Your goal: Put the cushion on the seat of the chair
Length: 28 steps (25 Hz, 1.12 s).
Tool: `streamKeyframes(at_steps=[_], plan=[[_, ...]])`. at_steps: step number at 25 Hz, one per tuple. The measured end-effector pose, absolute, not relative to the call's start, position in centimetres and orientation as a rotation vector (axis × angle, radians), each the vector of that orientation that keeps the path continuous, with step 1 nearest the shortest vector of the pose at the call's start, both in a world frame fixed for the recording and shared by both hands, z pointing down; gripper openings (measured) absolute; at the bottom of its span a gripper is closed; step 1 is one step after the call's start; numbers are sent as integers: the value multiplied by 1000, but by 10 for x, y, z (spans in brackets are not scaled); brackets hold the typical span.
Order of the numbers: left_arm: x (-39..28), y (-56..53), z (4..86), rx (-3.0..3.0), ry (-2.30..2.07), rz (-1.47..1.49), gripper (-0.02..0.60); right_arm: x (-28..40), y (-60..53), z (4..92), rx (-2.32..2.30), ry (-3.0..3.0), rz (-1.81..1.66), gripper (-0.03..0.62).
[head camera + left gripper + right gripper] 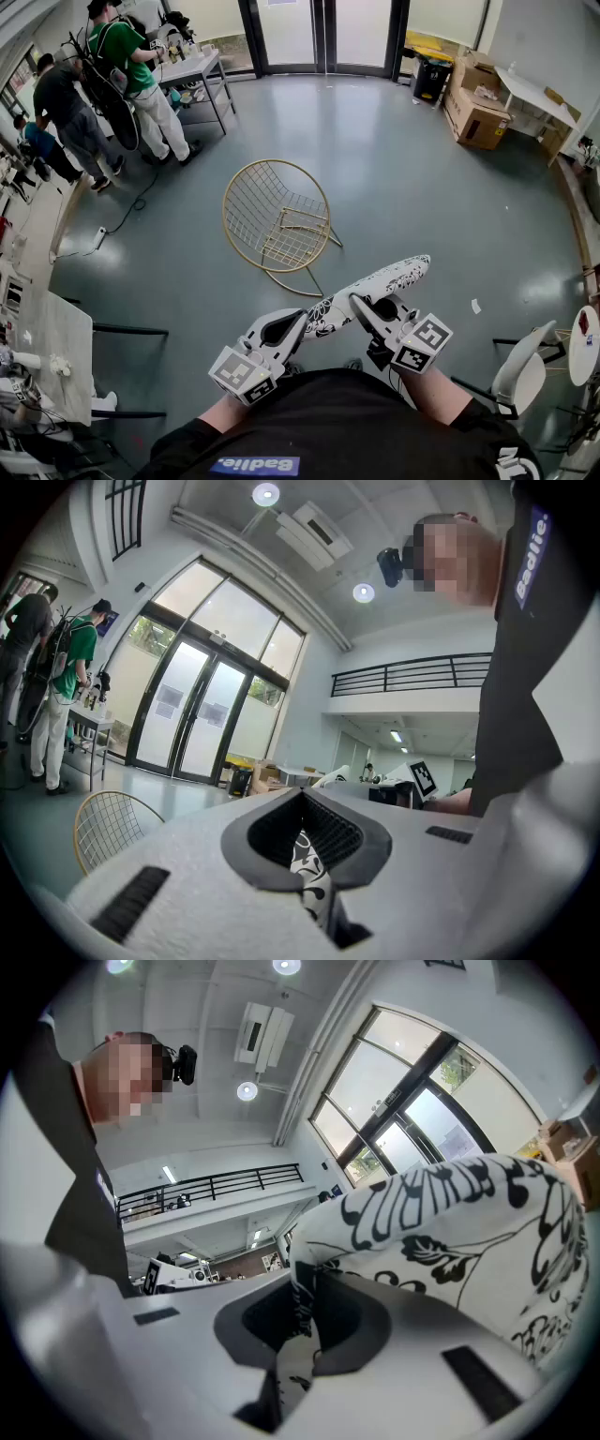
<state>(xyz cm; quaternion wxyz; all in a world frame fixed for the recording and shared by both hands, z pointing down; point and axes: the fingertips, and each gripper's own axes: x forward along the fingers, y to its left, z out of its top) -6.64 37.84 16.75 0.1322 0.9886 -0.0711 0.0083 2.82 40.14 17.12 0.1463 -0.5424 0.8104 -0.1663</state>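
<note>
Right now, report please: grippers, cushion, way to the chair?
Left gripper, right gripper: both shut on cushion. Cushion held in air, short of chair. Nothing between them.

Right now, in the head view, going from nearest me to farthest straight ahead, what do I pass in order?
black-and-white cushion → gold wire chair → glass doors

white cushion (380, 282) with black floral print, gold wire chair (276, 221), grey floor (412, 197), white grippers w/ black pads
</note>
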Motion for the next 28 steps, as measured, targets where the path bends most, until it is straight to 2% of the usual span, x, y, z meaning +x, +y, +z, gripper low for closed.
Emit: streamKeyframes(at_steps=[18,28], plan=[[-52,388,162,2879,-214,40,14,41,408,168,-1534,2350,-495,38],[-24,396,161,2900,-285,71,14,71,415,178,-1454,2382,-514,38]])
